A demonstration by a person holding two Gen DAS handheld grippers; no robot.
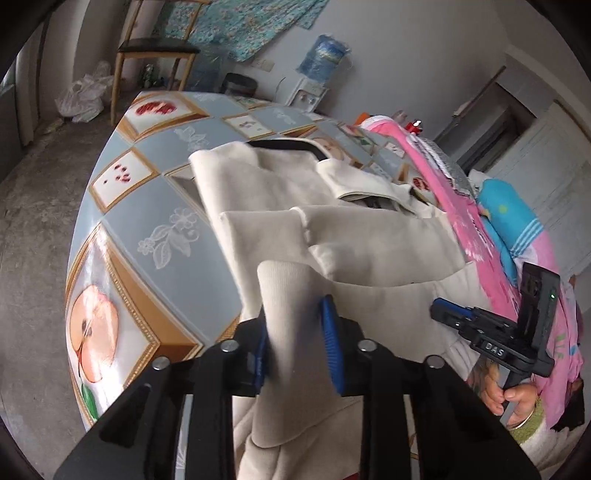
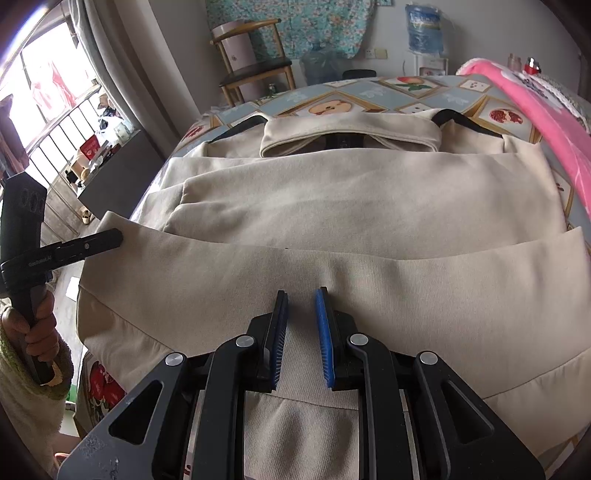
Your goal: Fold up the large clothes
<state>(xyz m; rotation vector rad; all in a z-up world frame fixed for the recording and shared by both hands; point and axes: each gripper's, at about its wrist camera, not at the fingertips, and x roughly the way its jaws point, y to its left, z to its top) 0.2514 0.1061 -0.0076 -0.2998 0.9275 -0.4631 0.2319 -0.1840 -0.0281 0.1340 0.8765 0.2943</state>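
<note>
A large cream sweatshirt (image 2: 351, 192) lies across the table with both sleeves folded over its body and the collar at the far end. In the left wrist view the same sweatshirt (image 1: 280, 177) hangs up into my left gripper (image 1: 295, 310), which is shut on a lifted fold of the ribbed hem. From the right wrist view, that left gripper (image 2: 119, 234) grips the hem's left corner. My right gripper (image 2: 302, 293) is shut on the ribbed hem near its middle, with cloth pinched between the blue pads. It also shows as the right gripper (image 1: 439, 312) at the hem's right side.
The table (image 1: 147, 206) wears a blue cloth with fruit pictures. A pink blanket (image 2: 535, 107) and a blue bundle (image 1: 506, 218) lie along its right side. A wooden chair (image 2: 255, 70) and a water dispenser (image 2: 424, 33) stand beyond the far edge. A person's hand (image 2: 37, 325) holds the left gripper's handle.
</note>
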